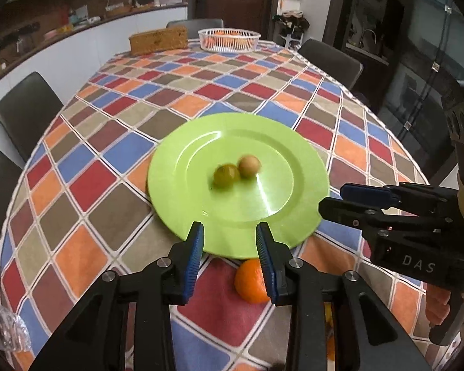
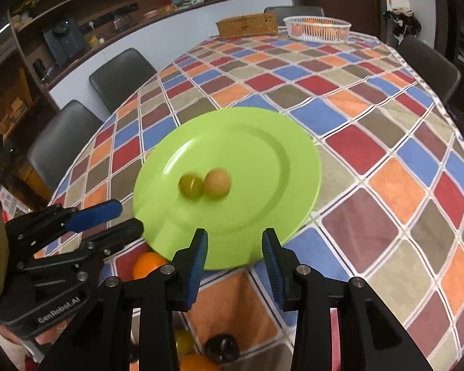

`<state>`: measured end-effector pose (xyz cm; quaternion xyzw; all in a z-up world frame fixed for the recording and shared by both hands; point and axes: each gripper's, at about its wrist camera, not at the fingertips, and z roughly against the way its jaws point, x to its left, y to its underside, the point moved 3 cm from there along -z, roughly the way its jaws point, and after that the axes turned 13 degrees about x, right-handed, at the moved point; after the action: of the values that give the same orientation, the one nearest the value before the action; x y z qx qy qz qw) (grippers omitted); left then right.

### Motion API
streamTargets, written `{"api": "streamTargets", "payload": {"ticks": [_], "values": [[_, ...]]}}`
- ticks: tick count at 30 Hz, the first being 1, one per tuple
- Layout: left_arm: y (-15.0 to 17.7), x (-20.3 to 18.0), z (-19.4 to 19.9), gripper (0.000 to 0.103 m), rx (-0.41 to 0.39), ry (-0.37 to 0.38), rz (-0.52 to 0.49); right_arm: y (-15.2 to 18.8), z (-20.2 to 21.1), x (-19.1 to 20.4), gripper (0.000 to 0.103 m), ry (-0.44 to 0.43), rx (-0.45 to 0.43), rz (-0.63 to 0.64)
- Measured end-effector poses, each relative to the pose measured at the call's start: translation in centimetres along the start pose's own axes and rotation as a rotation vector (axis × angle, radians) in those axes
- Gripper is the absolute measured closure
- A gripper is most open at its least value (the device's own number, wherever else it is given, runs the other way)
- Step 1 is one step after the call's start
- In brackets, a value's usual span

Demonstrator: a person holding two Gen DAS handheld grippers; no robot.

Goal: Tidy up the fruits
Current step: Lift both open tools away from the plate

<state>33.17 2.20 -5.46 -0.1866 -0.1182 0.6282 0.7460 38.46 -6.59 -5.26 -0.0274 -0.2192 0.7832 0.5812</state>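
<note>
A lime-green plate [image 1: 263, 142] [image 2: 263, 136] lies on the chequered tablecloth. On it, side by side and blurred, are a green round fruit [image 1: 226, 175] [image 2: 191, 186] and a tan round fruit [image 1: 249, 165] [image 2: 217, 183]. My left gripper [image 1: 230, 241] stands open over the plate's near rim, with nothing between its blue pads. An orange [image 1: 250, 281] [image 2: 147, 264] rests on the cloth just in front of the plate, beside the left gripper's right finger. My right gripper [image 2: 235, 244] is open too, empty, at the plate's near edge; in the left wrist view the right gripper [image 1: 332, 199] sits at the plate's right rim.
A white basket [image 1: 229, 39] [image 2: 317, 27] holding oranges and a wicker box [image 1: 159, 40] [image 2: 247, 24] stand at the table's far end. Near the front edge lie a yellow-green fruit [image 2: 184, 340], a dark fruit [image 2: 222, 347] and another orange [image 2: 195, 363]. Dark chairs [image 1: 27, 108] ring the table.
</note>
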Motion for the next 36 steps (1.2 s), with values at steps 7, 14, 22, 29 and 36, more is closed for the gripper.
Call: {"api": "streamTargets", "payload": {"ticks": [7, 14, 22, 29, 36], "values": [[2.4, -1.3, 4.5, 0.064, -0.101, -0.023, -0.028, 2.2, 4.2, 1.2, 0.065, 0.015, -0.106, 0.029], [5.8, -2.4, 8.2, 0.057, -0.173, -0.032, -0.043, 5.4, 8.0, 3.2, 0.065, 0.026, -0.198, 0.077], [9.9, -3.2, 10.3, 0.051, -0.224, -0.037, -0.042, 9.1, 10.1, 4.5, 0.065, 0.032, -0.248, 0.099], [12.7, -3.9, 9.7, 0.044, -0.224, -0.065, -0.076, 12.4, 9.6, 5.1, 0.057, 0.037, -0.252, 0.108], [14.9, -4.2, 8.1, 0.043, -0.205, -0.064, -0.115, 14.9, 7.6, 5.4, 0.057, 0.056, -0.203, 0.121]]}}
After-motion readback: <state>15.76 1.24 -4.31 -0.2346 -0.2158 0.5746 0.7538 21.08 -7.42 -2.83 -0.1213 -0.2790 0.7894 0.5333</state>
